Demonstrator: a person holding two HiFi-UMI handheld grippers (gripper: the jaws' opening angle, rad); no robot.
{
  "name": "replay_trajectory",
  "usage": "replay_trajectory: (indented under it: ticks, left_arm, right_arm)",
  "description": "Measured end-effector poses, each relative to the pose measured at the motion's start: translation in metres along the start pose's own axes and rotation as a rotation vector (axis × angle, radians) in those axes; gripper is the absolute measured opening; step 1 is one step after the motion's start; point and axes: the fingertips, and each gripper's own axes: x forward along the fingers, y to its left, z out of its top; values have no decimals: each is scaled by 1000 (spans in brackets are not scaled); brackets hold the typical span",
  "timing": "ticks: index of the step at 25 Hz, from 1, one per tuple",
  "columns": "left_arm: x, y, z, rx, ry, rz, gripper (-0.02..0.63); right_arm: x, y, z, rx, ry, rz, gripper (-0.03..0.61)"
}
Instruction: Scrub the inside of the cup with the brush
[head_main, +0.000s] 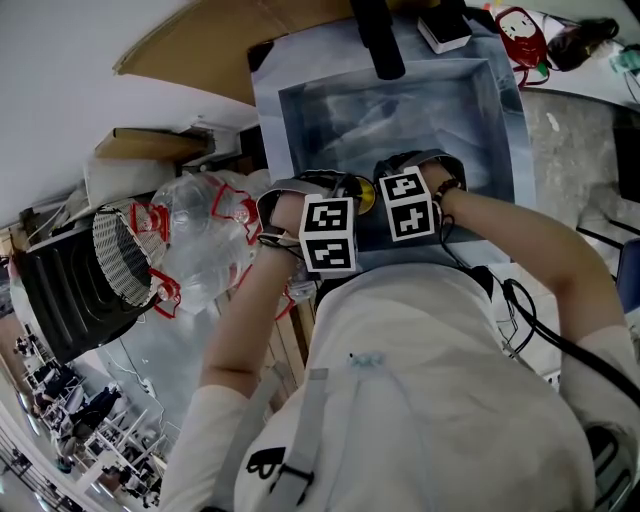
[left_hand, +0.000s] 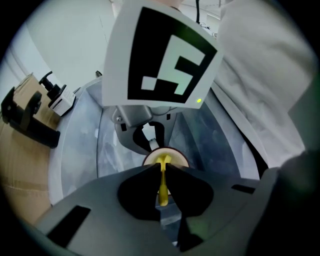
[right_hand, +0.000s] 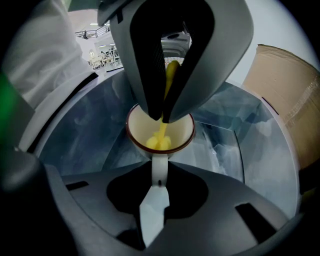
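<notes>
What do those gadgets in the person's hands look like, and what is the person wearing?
The left tool and right tool are grey plastic, each with two broad jaws that are dark inside. Each bears a white cube printed with black square markers. A black cable trails beside the right arm. The person wears a white top with short sleeves.

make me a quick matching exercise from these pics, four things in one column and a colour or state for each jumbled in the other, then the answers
Column one
1. cup
2. brush
3. left gripper
4. right gripper

Column two
a. yellow, head down inside the cup
b. jaws shut on the cup's handle
c. pale with a dark rim
d. jaws shut on the brush's handle

Pairs: 1-c, 2-a, 3-d, 4-b
</notes>
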Motion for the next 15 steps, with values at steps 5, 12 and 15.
replay_trajectory:
  ticks: [5,12,15]
  left_arm:
    - [0,10,-10,-98,24,5,35]
    - [-5,1,-26,-134,94,-38,35]
    - [-5,-8,-24,-97,116,-67,35]
  right_arm:
    - [0,-1,0,9,-5,-1,72]
    - [0,-2,1,4,-4,1,72]
    - [0,-1,1,0,-3,1,72]
